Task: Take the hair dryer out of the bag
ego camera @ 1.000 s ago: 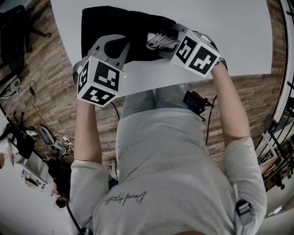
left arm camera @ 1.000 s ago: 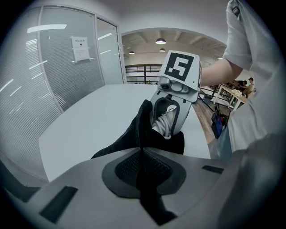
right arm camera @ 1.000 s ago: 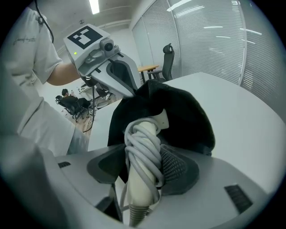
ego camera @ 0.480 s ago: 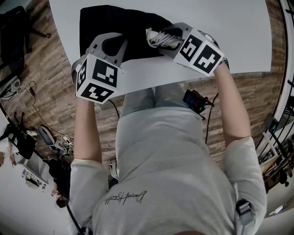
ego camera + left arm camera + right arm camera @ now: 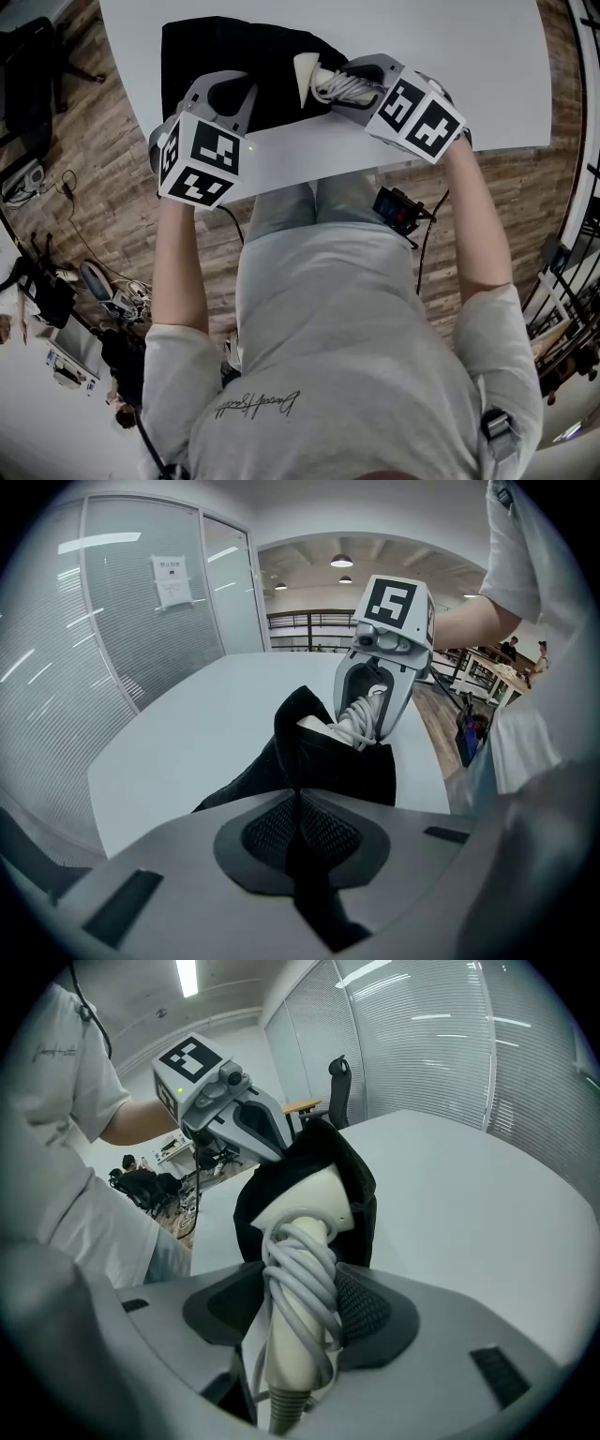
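A black fabric bag (image 5: 225, 52) lies on the white table (image 5: 450, 56). My left gripper (image 5: 228, 86) is shut on the bag's near edge, and black cloth is pinched between its pads (image 5: 300, 803). My right gripper (image 5: 345, 84) is shut on the white hair dryer's handle (image 5: 298, 1326), which has its grey cord (image 5: 305, 1269) wound round it. The dryer's white body (image 5: 309, 1199) sticks out of the bag's mouth (image 5: 352, 1171), with its far end still hidden in the cloth. The dryer (image 5: 307, 75) shows at the bag's right edge in the head view.
The table's near edge (image 5: 309, 173) runs just below both grippers, with wooden floor (image 5: 103, 169) beyond it. White tabletop stretches right of the bag. Glass walls with blinds (image 5: 441, 1035) and an office chair (image 5: 337, 1077) stand past the table.
My right gripper has drawn the hair dryer a little to the right, so more of its white body shows outside the bag. The left gripper holds the bag in place.
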Action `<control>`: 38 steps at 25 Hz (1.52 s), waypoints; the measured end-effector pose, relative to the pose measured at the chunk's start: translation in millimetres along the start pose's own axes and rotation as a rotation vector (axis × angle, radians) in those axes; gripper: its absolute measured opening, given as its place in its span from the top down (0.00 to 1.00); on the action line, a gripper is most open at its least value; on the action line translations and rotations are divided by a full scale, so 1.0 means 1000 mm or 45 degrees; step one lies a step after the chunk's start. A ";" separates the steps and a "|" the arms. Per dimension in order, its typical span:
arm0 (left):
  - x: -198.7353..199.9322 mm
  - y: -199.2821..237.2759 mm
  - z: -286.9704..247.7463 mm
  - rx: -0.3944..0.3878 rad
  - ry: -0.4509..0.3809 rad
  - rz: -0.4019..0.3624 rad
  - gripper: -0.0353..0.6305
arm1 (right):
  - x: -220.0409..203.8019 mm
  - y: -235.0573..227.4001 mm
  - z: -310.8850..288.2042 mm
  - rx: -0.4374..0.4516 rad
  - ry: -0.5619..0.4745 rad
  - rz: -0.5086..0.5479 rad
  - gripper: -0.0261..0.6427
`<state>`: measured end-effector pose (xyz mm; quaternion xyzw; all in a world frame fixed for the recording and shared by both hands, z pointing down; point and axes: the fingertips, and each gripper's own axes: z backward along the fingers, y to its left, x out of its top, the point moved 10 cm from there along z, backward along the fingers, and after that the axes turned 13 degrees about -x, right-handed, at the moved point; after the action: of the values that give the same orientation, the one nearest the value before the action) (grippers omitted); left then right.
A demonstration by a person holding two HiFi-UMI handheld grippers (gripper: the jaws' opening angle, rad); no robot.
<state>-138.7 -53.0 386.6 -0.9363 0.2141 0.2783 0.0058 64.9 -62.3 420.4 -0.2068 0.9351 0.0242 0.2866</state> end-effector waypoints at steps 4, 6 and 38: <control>-0.003 0.001 -0.003 0.007 0.023 -0.007 0.91 | -0.008 -0.002 0.003 0.003 -0.007 -0.042 0.58; -0.005 0.001 -0.003 0.010 0.032 -0.004 0.91 | -0.011 -0.003 0.006 -0.002 -0.015 -0.057 0.58; -0.016 0.009 -0.022 0.000 0.003 0.047 0.79 | -0.079 -0.021 0.046 -0.166 -0.048 -0.381 0.58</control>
<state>-143.3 -57.5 414.3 -0.9325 0.2313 0.2774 0.0005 156.6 -44.8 426.6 -0.3614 0.8848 0.0456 0.2907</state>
